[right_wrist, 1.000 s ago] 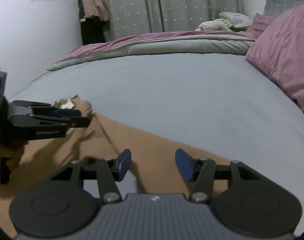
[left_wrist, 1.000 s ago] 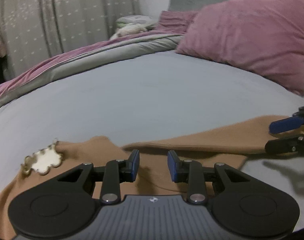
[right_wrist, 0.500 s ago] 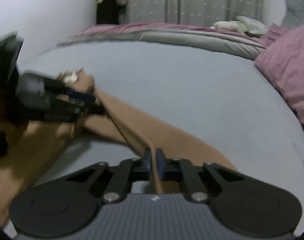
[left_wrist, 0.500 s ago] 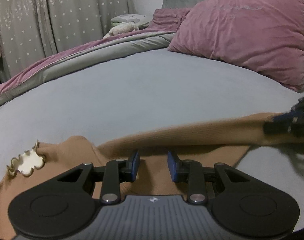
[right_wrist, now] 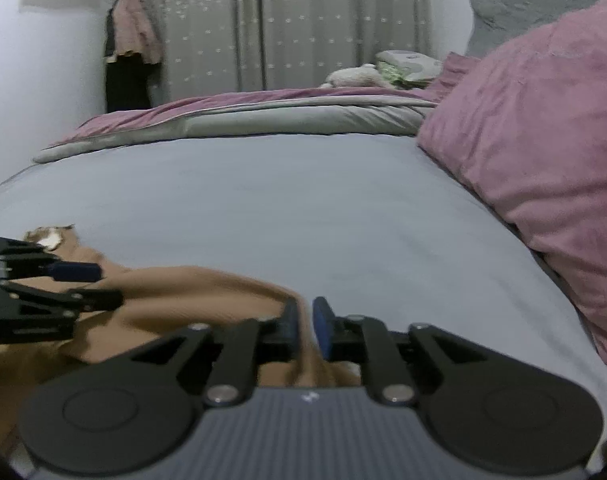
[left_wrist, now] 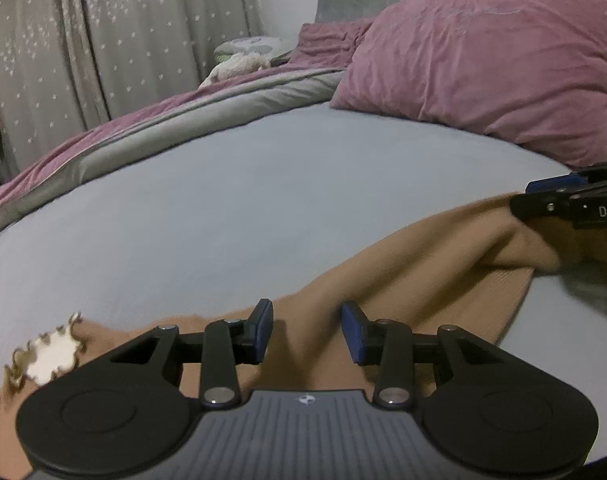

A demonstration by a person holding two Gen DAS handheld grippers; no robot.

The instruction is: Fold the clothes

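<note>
Curtain [right_wrist: 303, 20]: grey with small pale dots, hanging behind the far edge of the bed.
Hanging clothes [right_wrist: 133, 32]: a pink piece over a dark one, by the wall at the far left corner of the room in the right wrist view.
Bed [left_wrist: 243, 200]: covered by a smooth blue-grey sheet that carries everything.
Folded duvet [right_wrist: 263, 120]: pink and grey, lying along the far edge of the bed.
Lace collar [left_wrist: 47, 354]: a white scalloped patch at the left end of the garment, near the bed's near left edge.
Tan knit top [left_wrist: 383, 268]: spread across the near part of the bed, ribbed; one long sleeve runs from the middle up to the right, lifted into a fold.
Left hand-held gripper [left_wrist: 306, 330]: released, its blue pads well apart, poised over the body of the top with nothing between them; in the right wrist view it shows at the left edge [right_wrist: 87, 284].
Right hand-held gripper [right_wrist: 305, 322]: blue pads drawn close with a narrow gap, cloth of the sleeve bunched right at them; whether the pads pinch the cloth cannot be told. In the left wrist view it shows at the right edge [left_wrist: 531, 196], touching the raised end of the sleeve.
Soft toy [right_wrist: 355, 76]: pale, on the duvet near the far right corner.
Pink pillow [left_wrist: 483, 56]: large, velvety, at the right edge of the bed.
Grey pillow [right_wrist: 535, 4]: behind the pink one.
</note>
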